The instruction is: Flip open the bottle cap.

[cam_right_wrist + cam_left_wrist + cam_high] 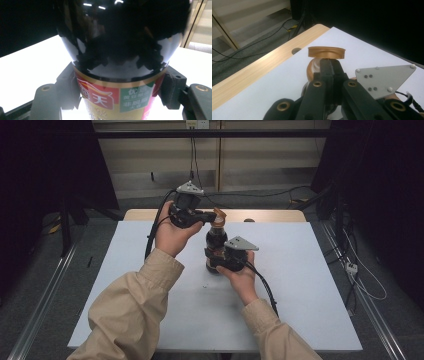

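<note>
A dark bottle (216,245) with a red-gold label is clamped by the right gripper (216,261), its bronze cap (326,52) pinched by the closed left gripper (330,63).

Bottle (120,97) label: "海天", rest unreadable.

Beige sleeves (131,310), black grippers with grey three-cornered plates (384,78), trailing black cables (151,232)

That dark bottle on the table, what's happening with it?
A person works a hand-held tool in each hand. The right tool clamps the dark sauce bottle around its labelled body, holding it upright on the white table. The left tool is shut at the golden-brown cap, apparently unscrewing it.
</note>
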The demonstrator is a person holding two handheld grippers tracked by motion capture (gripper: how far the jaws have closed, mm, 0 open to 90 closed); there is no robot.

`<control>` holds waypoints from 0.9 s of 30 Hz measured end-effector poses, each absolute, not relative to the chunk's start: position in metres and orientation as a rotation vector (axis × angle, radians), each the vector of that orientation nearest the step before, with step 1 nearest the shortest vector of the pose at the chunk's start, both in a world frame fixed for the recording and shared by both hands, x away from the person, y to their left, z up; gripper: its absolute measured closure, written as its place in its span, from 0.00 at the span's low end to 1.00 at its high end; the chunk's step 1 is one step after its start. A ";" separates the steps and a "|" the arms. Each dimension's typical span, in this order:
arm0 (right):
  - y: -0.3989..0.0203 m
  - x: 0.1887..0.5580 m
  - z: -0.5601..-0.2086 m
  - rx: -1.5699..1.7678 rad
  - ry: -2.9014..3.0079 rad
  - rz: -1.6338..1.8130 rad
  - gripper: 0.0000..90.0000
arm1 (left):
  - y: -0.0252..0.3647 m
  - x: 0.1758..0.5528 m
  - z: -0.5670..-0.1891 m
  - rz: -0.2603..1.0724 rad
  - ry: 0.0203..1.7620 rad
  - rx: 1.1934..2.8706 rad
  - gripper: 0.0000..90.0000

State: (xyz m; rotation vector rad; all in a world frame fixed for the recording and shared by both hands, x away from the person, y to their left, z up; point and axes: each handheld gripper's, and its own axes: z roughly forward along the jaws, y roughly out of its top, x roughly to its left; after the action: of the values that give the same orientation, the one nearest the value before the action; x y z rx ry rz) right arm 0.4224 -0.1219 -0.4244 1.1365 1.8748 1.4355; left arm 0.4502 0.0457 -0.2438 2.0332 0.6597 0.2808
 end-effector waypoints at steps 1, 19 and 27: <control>-0.122 0.422 -0.424 1.136 1.876 1.437 0.34 | 0.045 0.450 -0.243 0.282 0.659 2.028 1.00; -0.121 0.422 -0.425 1.131 1.879 1.437 0.34 | 0.043 0.453 -0.241 0.280 0.655 2.032 1.00; -0.121 0.422 -0.425 1.129 1.879 1.438 0.34 | 0.042 0.454 -0.240 0.282 0.658 2.026 1.00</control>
State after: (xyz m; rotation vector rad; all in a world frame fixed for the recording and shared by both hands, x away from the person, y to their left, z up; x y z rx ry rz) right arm 0.4222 -0.1209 -0.4252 1.1295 1.8786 1.4376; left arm 0.4536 0.0423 -0.2405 2.0259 0.6581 0.2823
